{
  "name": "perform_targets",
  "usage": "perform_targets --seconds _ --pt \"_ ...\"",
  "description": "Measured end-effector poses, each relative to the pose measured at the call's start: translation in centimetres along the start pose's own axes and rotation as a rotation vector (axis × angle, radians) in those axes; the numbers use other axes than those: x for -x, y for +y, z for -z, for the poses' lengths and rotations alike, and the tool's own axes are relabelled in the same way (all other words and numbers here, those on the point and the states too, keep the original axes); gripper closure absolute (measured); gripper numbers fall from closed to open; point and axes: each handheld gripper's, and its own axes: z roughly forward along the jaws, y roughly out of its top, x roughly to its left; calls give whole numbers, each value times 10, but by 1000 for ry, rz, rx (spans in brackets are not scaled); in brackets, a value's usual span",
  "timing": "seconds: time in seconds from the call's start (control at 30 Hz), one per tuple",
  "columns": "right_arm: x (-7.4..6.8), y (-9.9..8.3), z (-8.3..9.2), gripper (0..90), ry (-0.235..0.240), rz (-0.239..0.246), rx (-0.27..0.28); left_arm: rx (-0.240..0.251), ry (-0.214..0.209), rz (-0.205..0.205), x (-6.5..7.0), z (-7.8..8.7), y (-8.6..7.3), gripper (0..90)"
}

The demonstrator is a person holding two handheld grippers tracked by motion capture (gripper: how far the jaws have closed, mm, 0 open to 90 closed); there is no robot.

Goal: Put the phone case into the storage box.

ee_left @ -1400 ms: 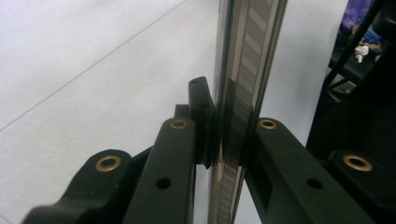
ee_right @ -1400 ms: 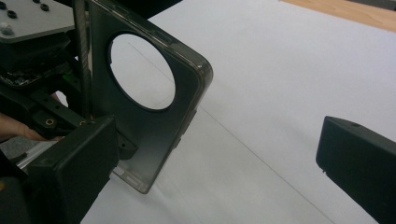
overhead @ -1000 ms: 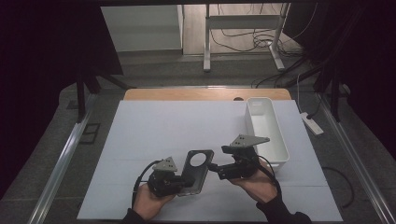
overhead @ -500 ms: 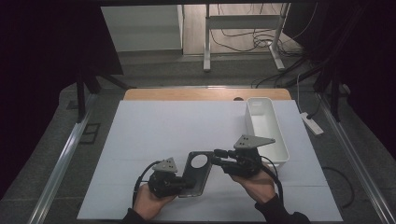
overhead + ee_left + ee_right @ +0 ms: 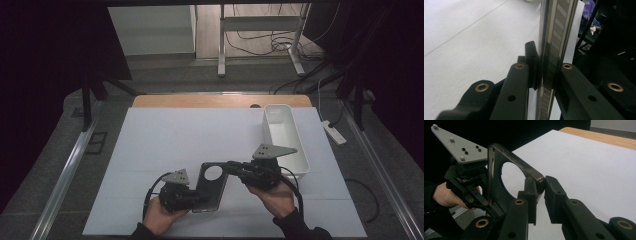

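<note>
Gripping one phone case (image 5: 210, 187), left tongs (image 5: 544, 72) clamped edge-on, right tongs (image 5: 539, 192) just closing on its corner.

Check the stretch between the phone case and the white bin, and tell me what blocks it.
Nothing visible does. The phone case is held by both grippers; bare table lies between it and the white bin.

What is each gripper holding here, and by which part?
Both hold the dark phone case. The left gripper clamps its lower edge; the right gripper, whose jaws have just been closing, grips its upper corner beside the round camera cutout.
</note>
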Motion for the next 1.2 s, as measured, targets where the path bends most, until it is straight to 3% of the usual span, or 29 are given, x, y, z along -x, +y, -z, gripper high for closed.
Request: perform_targets --seconds 0.37,0.7,0.9,1.2 --pt "-3 1 0 808 0 13 3 -15 0 -9 -2 -5 -1 832" --pt "-4 2 2 811 -6 19 11 -3 24 -13 -2 -4 0 663" --pt "-3 3 3 812 -30 32 2 3 37 -26 -2 -3 0 504" --pt "-2 4 5 812 -42 25 0 5 40 -46 0 -2 1 386"
